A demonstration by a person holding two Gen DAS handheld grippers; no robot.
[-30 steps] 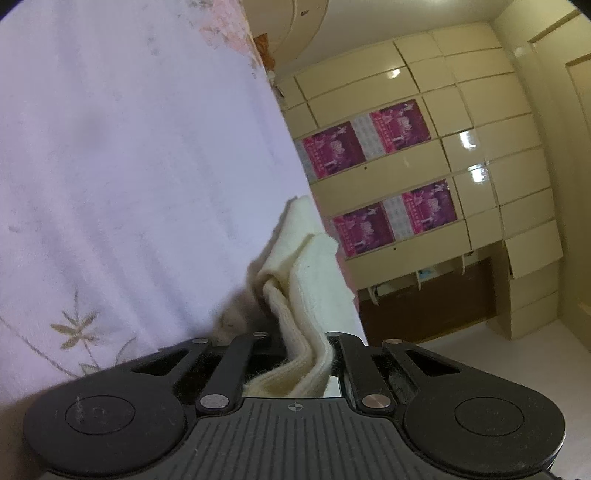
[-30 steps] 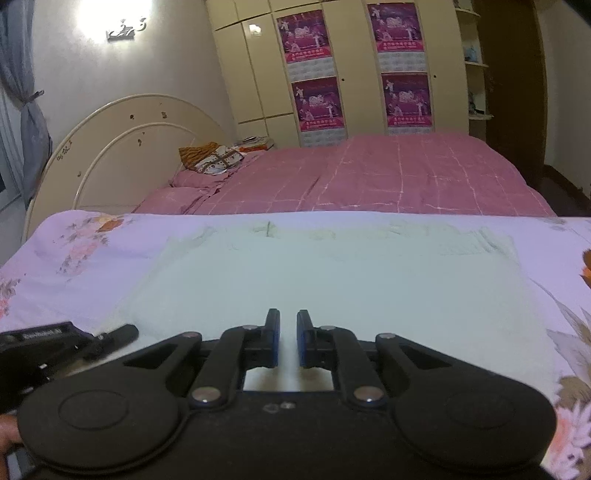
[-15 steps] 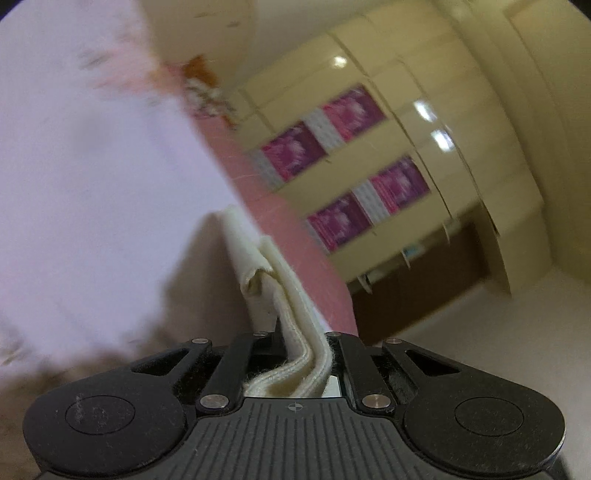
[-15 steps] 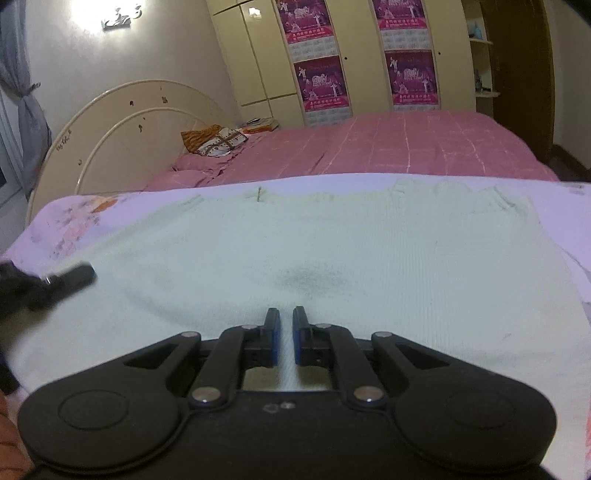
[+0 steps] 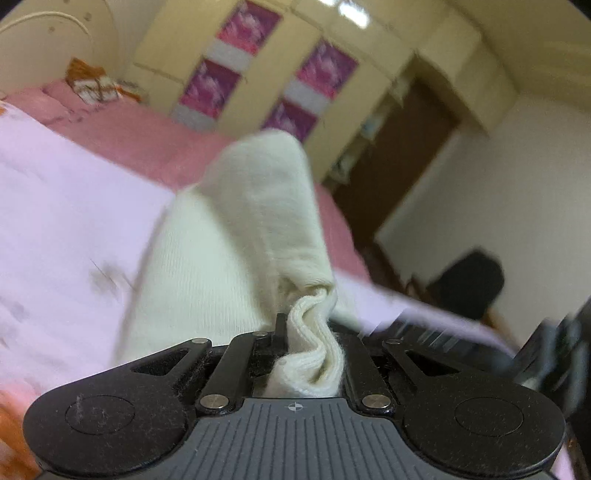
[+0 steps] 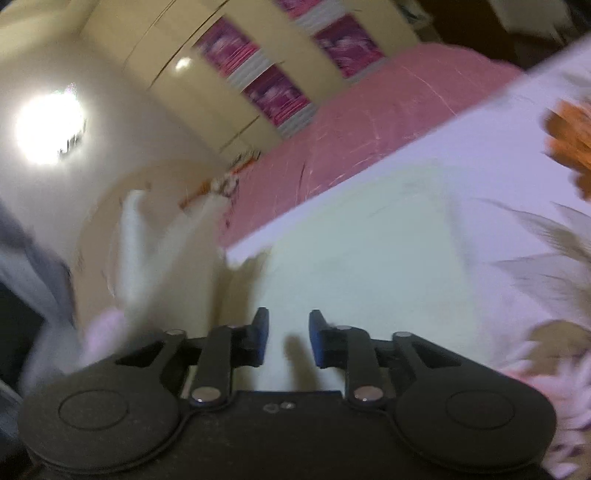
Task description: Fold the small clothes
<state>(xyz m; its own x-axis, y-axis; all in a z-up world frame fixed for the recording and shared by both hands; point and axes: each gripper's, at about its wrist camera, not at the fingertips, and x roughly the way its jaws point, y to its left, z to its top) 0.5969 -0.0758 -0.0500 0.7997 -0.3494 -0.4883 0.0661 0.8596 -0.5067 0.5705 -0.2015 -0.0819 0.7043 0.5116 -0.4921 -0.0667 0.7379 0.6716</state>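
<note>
A cream knit garment (image 5: 236, 236) lies on the lilac floral bedsheet (image 5: 55, 221). My left gripper (image 5: 308, 332) is shut on a bunched edge of the garment and lifts it, so the cloth rises in a fold ahead of the fingers. In the right wrist view the same garment (image 6: 369, 258) is spread flat under my right gripper (image 6: 284, 332), which is open with nothing between its blue pads. A raised part of the cloth (image 6: 147, 240) shows blurred at the left of that view.
A pink bedspread (image 6: 369, 122) lies beyond the sheet. A cream wardrobe with magenta posters (image 5: 266, 74) stands behind. A dark chair (image 5: 469, 280) and a dark doorway (image 5: 399, 155) are at the right. A rounded headboard (image 5: 37, 29) is at the far left. A bright wall lamp (image 6: 48, 125) glares.
My right gripper has opened and both views have swung and tilted. My left gripper has carried the held cloth edge up and across, over the spread garment.
</note>
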